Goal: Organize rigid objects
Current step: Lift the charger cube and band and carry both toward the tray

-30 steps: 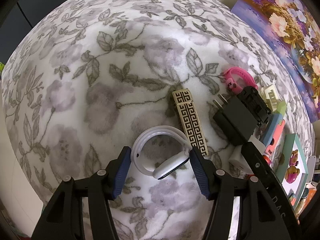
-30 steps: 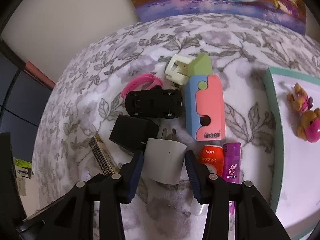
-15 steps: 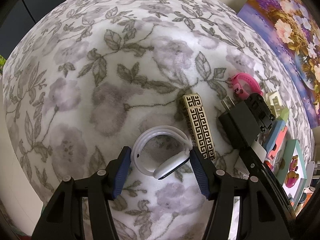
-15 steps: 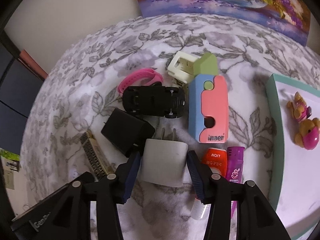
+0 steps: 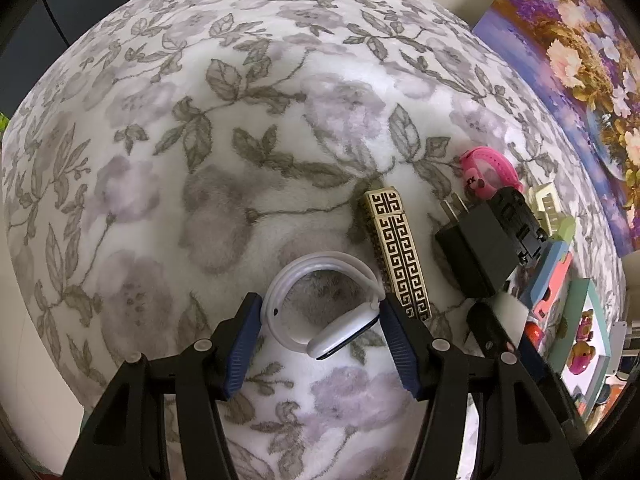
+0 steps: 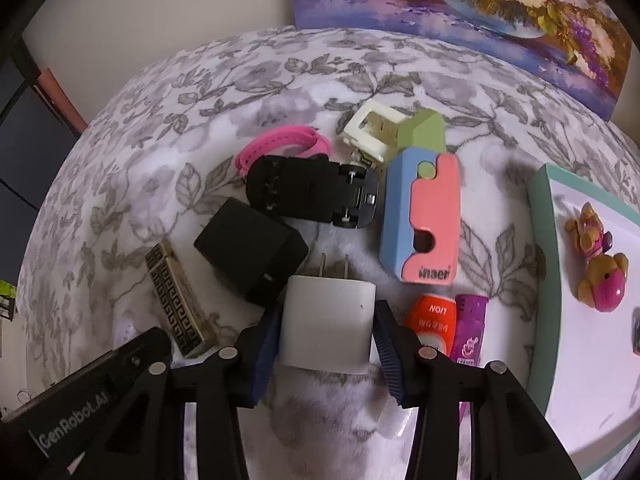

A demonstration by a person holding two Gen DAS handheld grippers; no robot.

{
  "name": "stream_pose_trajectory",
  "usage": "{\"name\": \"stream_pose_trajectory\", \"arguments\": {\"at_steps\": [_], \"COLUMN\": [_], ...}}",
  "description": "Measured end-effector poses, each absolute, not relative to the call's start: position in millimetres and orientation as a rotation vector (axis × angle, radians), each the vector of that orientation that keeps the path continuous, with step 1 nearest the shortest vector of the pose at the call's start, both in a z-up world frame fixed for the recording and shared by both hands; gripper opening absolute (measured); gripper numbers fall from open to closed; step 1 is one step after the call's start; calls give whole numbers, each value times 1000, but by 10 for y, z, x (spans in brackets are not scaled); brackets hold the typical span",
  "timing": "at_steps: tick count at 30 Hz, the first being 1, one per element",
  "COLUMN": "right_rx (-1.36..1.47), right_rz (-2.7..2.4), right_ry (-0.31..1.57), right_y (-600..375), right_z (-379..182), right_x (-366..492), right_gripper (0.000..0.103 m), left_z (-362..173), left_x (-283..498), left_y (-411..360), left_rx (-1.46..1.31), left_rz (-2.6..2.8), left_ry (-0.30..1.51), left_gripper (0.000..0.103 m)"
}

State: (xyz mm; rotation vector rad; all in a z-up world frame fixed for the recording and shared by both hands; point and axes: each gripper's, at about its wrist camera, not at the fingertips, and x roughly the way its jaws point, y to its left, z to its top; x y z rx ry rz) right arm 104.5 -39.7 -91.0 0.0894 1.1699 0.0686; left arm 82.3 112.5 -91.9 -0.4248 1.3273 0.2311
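My left gripper (image 5: 320, 320) is shut on a white wristband (image 5: 320, 308) that rests on the floral blanket (image 5: 200, 140). A gold patterned bar (image 5: 396, 252) lies just right of it and also shows in the right wrist view (image 6: 176, 300). My right gripper (image 6: 326, 332) is shut on a white plug adapter (image 6: 326, 320), prongs pointing away. Beyond it lie a black charger (image 6: 252, 248), a black toy car (image 6: 312, 192), a pink wristband (image 6: 280, 144) and a blue and pink block (image 6: 424, 216).
A cream holder (image 6: 376, 128) and green block (image 6: 428, 132) sit further back. An orange tube (image 6: 432, 320) and purple stick (image 6: 470, 328) lie right of my right gripper. A teal-rimmed white tray (image 6: 540, 220) with a toy (image 6: 600, 260) is at the right. A flower painting (image 6: 460, 0) leans behind.
Both grippers have pulled back slightly and kept their holds; the objects appear a little further away. The white adapter has drawn away from the black charger.
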Motion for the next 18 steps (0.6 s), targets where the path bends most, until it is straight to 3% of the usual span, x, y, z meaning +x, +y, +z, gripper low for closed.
{"name": "stream_pose_trajectory", "arguments": {"at_steps": [18], "right_rx": [268], "right_rz": [96], "right_ry": [1132], "right_y": [-808], "right_z": [-407], "right_x": [607], "right_gripper": [47], "left_z": [-442], "left_x": [560], "left_y": [908], "left_rx": [-376], "left_rz": [167], "left_ry": [1250], "left_gripper": [61]}}
